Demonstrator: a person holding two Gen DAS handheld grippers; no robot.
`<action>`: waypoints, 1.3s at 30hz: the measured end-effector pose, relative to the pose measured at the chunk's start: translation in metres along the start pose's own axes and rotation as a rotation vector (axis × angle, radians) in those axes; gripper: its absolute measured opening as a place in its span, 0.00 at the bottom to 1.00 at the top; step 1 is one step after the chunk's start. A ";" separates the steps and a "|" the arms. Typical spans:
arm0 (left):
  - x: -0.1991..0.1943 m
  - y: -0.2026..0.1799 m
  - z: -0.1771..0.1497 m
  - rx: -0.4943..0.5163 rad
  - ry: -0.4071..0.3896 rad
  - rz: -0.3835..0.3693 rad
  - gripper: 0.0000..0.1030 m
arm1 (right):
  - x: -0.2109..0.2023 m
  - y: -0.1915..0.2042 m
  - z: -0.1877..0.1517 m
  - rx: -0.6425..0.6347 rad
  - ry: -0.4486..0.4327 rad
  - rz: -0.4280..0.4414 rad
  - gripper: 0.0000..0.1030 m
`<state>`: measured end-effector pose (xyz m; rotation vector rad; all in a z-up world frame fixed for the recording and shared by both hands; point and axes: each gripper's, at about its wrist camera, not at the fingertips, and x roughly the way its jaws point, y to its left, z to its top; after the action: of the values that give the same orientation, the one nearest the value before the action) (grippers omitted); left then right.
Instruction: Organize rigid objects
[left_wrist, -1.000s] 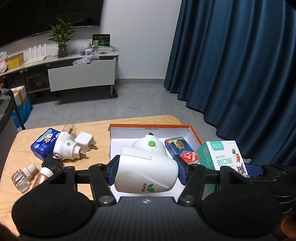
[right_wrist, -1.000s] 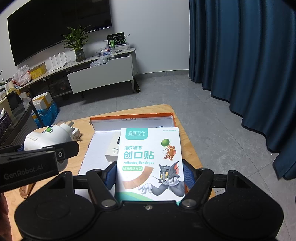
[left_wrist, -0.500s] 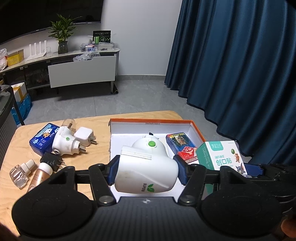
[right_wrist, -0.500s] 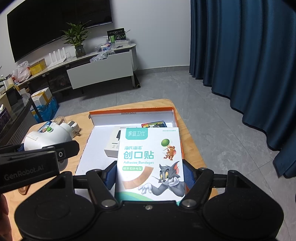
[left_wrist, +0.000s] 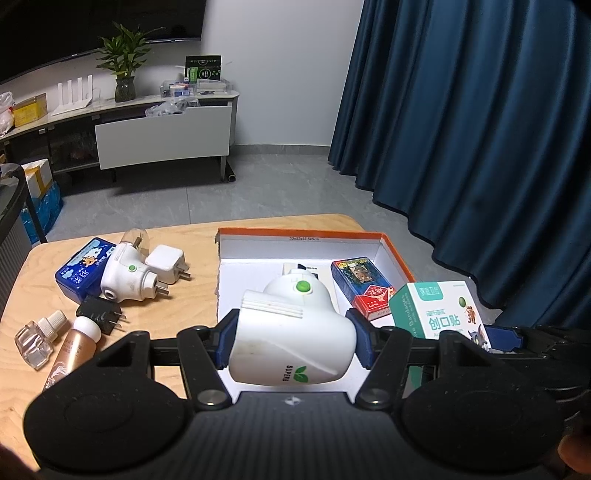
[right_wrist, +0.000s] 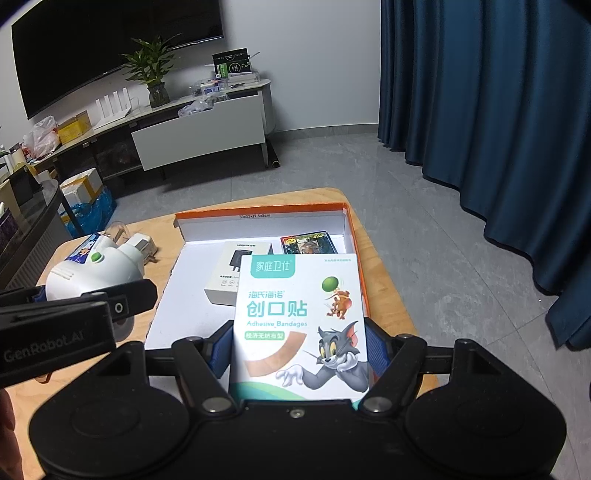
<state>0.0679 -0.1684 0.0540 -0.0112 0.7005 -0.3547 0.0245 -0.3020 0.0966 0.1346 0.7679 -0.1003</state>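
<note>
Grippers both carry a load above the near part of the wooden table (left_wrist: 192, 240). The left gripper (left_wrist: 291, 341) is clamped on a white plug-in device (left_wrist: 291, 343) with a green button, its blue pads pressing both sides, held over the near end of the orange-rimmed box (left_wrist: 397, 258). The right gripper (right_wrist: 299, 350) grips a box of adhesive bandages (right_wrist: 301, 321) by its long edges, also over the near end of that box, toward its right wall. Inside the box, near its far wall, lie a card pack (left_wrist: 360, 286) and a white charger carton (right_wrist: 229, 275). On the table's left half lie a blue tin (left_wrist: 79, 271), a second plug-in device (left_wrist: 127, 282), a white charger (left_wrist: 166, 263), a black plug (left_wrist: 99, 314), a clear bottle (left_wrist: 38, 338) and a copper-coloured tube (left_wrist: 72, 352).
</note>
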 end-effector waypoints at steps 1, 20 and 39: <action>0.000 0.000 0.000 0.001 0.000 0.000 0.60 | 0.000 0.000 0.000 -0.001 0.001 0.000 0.81; 0.004 0.000 -0.003 -0.005 0.015 -0.002 0.60 | 0.006 0.000 -0.002 0.002 0.013 0.001 0.81; 0.010 0.000 -0.005 -0.003 0.028 -0.004 0.60 | 0.015 0.000 -0.004 -0.008 0.027 -0.001 0.81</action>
<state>0.0712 -0.1711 0.0438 -0.0109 0.7292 -0.3582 0.0321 -0.3017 0.0833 0.1277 0.7955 -0.0966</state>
